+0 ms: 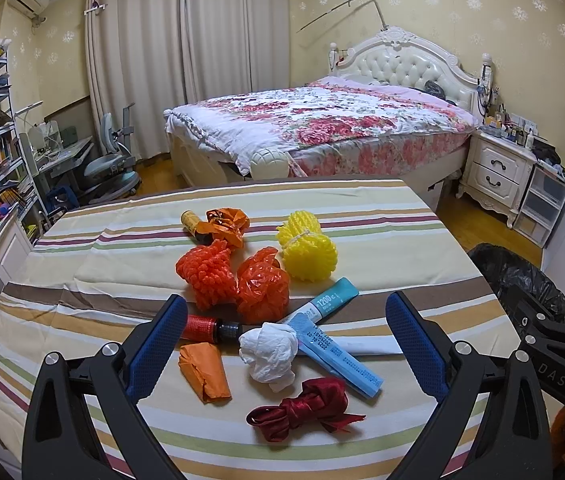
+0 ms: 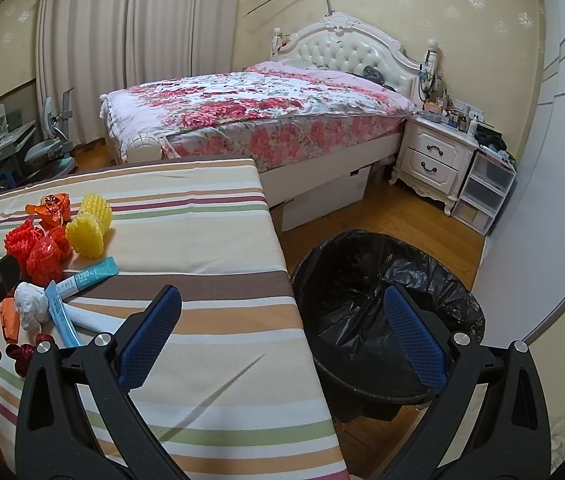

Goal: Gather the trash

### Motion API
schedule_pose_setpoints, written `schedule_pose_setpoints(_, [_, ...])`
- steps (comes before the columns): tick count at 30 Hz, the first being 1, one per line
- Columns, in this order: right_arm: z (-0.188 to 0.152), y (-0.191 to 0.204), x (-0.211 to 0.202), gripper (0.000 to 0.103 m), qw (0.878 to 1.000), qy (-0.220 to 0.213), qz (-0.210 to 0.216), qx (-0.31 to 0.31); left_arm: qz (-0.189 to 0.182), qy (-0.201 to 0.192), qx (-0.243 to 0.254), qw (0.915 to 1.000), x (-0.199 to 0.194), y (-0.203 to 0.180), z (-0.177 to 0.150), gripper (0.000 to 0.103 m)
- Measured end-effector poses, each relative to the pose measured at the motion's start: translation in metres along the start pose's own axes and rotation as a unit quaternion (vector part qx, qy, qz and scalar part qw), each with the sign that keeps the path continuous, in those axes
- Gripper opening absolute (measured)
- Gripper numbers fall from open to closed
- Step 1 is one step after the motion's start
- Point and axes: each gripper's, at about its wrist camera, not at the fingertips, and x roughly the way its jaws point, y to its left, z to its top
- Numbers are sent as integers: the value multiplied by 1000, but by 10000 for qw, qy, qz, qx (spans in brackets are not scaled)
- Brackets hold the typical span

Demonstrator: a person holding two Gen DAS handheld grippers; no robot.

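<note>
My left finger hides most of the red bottle (image 1: 212, 329); the bin (image 2: 386, 308) is cut off behind my right finger; the trash lies on the striped table (image 1: 382, 240), the white tissue wad (image 1: 268, 354) nearest. My left gripper (image 1: 284, 346) tilts down over the pile, jaws fully spread, holding nothing; my right gripper (image 2: 282, 338) tilts down across table edge and bin, equally wide, empty.

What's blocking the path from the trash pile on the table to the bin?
Nothing visible. The crumpled white tissue and its neighbours lie loose on the striped table; the black-lined bin stands open on the floor, just off the table's right edge. Left gripper and right gripper are open and empty.
</note>
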Motion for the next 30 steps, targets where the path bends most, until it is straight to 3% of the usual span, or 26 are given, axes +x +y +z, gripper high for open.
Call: schedule_pose_setpoints(30, [-1, 2, 2, 99, 10000, 19, -21, 4, -13, 17, -6, 10000, -2, -1, 1, 97])
